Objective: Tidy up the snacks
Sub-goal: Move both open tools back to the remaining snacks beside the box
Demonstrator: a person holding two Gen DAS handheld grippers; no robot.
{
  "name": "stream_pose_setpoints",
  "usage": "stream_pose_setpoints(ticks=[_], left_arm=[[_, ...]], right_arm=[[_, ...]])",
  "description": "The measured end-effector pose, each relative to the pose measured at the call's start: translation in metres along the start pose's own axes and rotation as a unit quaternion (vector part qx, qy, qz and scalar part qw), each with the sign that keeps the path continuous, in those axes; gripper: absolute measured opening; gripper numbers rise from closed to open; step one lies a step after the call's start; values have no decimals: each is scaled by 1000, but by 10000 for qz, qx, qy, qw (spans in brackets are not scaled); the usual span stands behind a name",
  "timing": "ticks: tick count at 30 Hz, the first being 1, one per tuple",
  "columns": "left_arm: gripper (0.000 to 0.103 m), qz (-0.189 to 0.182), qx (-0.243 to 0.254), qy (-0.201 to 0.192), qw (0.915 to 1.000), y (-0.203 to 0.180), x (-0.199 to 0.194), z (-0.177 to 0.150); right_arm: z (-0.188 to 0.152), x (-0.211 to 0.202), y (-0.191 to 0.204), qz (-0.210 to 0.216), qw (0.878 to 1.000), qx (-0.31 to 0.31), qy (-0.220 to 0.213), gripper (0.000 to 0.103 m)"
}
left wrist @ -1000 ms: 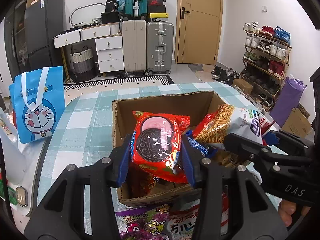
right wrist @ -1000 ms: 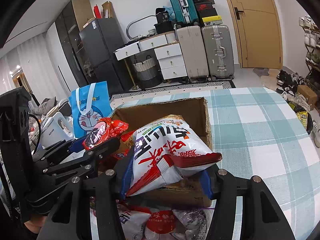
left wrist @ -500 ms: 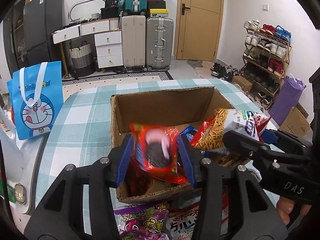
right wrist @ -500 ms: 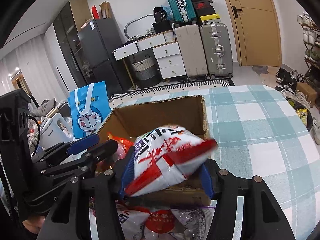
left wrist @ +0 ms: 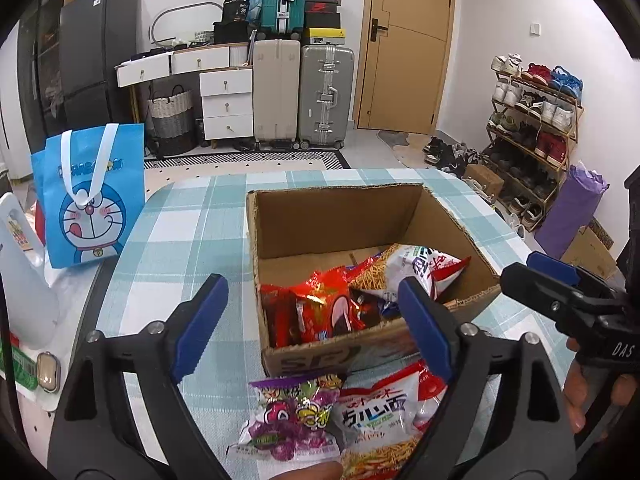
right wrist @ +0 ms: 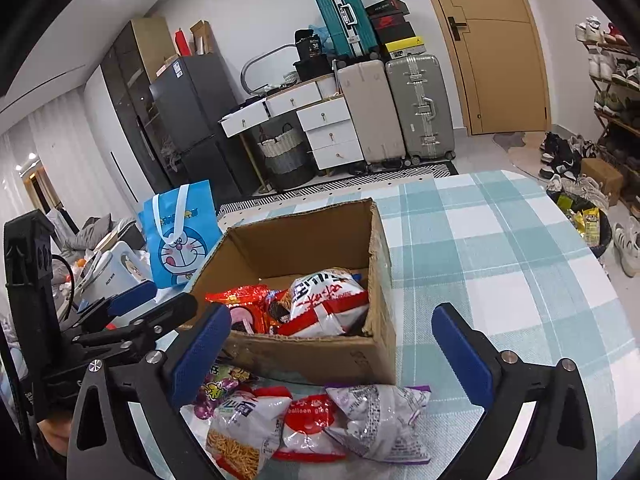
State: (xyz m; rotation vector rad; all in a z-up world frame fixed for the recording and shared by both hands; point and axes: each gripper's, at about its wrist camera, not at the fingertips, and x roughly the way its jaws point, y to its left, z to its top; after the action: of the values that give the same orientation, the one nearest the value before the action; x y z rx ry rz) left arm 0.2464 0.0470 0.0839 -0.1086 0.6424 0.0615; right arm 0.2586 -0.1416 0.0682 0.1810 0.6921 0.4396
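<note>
Snacks [left wrist: 344, 300] boxed; both claws [left wrist: 312, 316] [right wrist: 332, 344] agape.

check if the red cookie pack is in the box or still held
In the box. The red cookie pack lies inside the cardboard box, and the left gripper is open, holding nothing.

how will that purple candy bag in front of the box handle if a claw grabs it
The purple candy bag looks puffy and crinkled, so it is probably light and will squash. Its glossy film may slip. Lying partly on the noodle bag, it may drag that along.

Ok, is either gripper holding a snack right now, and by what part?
Nothing is held. Left gripper and right gripper both have jaws open and bare.
</note>
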Motion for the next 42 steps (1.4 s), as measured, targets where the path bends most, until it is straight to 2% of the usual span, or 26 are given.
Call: stream_pose_setpoints(ticks=[2, 9, 17, 32, 42], left_arm=[[102, 4, -24, 3, 10000, 2, -6, -5], [102, 73, -66, 23, 9999, 10, -25, -21], [102, 135, -220, 237, 9994, 22, -37, -46], [102, 101, -628, 666, 9958, 30, -31, -89], [102, -87, -719, 968, 9927, 16, -20, -110]], right_arm=[[-4, -2, 0, 13, 10000, -48, 54, 102], [-21, -8, 1, -74, 9996, -172, 231, 102], [-38, -11, -7, -89, 9990, -78, 422, 102], [-67, -2, -18, -133, 9960, -83, 883, 102], [-82, 8, -35, -235, 9934, 62, 1118, 102]])
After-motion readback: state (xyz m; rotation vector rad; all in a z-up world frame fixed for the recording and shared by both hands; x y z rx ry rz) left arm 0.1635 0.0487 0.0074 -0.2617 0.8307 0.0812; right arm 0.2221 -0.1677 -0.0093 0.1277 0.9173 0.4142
